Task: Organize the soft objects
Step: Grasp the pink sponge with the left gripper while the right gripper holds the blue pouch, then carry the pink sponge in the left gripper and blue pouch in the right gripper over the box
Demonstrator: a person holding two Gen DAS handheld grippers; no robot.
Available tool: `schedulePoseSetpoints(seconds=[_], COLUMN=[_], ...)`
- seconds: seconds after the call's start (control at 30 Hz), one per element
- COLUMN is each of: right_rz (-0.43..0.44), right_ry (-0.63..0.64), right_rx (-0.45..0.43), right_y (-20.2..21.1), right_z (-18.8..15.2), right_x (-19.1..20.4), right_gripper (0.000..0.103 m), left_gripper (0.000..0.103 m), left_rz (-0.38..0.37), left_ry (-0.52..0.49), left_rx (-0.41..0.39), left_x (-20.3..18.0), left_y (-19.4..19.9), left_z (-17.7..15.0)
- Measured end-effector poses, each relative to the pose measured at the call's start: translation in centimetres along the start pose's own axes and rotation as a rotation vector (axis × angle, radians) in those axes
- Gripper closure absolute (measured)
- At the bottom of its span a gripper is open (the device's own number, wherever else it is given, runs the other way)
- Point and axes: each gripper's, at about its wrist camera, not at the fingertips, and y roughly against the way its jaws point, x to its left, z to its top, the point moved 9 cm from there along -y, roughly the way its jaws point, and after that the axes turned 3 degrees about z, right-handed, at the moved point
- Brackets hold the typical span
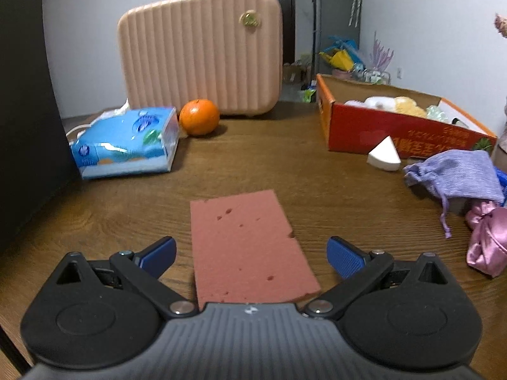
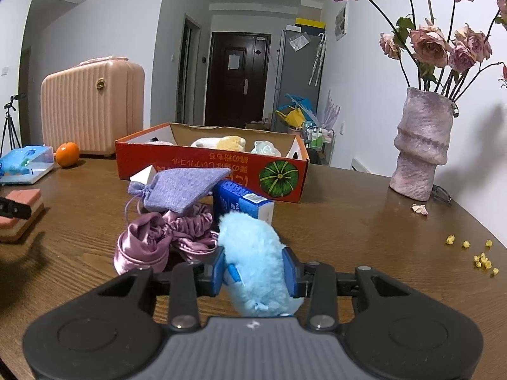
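Observation:
A pink sponge (image 1: 247,247) lies flat on the wooden table between the wide-open fingers of my left gripper (image 1: 252,253); the pads do not touch it. In the right wrist view my right gripper (image 2: 255,272) is shut on a fluffy light-blue plush (image 2: 253,253) low over the table. Just beyond the plush lie a pink satin scrunchie (image 2: 164,237), a lilac drawstring pouch (image 2: 183,186) and a small blue carton (image 2: 240,202). The red cardboard box (image 2: 196,164) behind them holds white, yellow and pale-green soft items. The sponge (image 2: 22,209) also shows at the far left.
A pink ribbed suitcase (image 1: 202,57), an orange (image 1: 199,117) and a blue tissue pack (image 1: 126,142) stand at the back left. A white wedge sponge (image 1: 383,155) leans by the box. A vase of dried roses (image 2: 421,145) and yellow crumbs (image 2: 481,259) occupy the right.

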Motion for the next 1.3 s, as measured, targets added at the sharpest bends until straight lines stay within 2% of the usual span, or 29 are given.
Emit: schedulePoseSetpoints(seconds=[0.17, 0.23, 0.3, 0.33, 0.5, 0.8, 1.0, 1.17, 1.3], right_rz=[0.0, 0.001, 0.001, 0.002, 0.002, 0.001, -0.007, -0.009, -0.014], right_ry=[-0.003, -0.005, -0.007, -0.007, -0.006, -0.004, -0.005, -0.007, -0.012], right_rx=[-0.003, -0.005, -0.006, -0.007, -0.009, -0.026, -0.059, -0.089, -0.105], right_y=[0.1, 0.1, 0.1, 0.1, 0.2, 0.4, 0.9, 1.3, 1.4], right_z=[0.0, 0.1, 0.1, 0.1, 0.1, 0.3, 0.6, 1.0, 1.3], right_x=[0.0, -0.1, -0.1, -0.1, 0.0, 0.0, -0.1, -0.1, -0.2], right_gripper=[0.066, 0.066, 0.066, 0.066, 0.066, 0.066, 0.066, 0.066, 0.066], left_gripper=[0.0, 0.005, 0.019, 0.023, 0.027, 0.028, 0.028, 0.028, 0.028], left_rz=[0.011, 0.015, 0.016, 0.016, 0.002, -0.017, -0.019, -0.051, -0.059], left_ry=[0.012, 0.005, 0.0, -0.003, -0.001, 0.016, 0.033, 0.078, 0.072], left_rx=[0.025, 0.024, 0.036, 0.044, 0.073, 0.016, -0.057, -0.117, -0.161], left_x=[0.4, 0.3, 0.1, 0.0, -0.1, -0.1, 0.1, 0.1, -0.4], left_y=[-0.7, -0.6, -0.8, -0.9, -1.2, -0.1, 1.7, 3.6, 4.8], left_z=[-0.4, -0.5, -0.7, -0.8, -1.2, -0.5, 0.6, 1.4, 1.9])
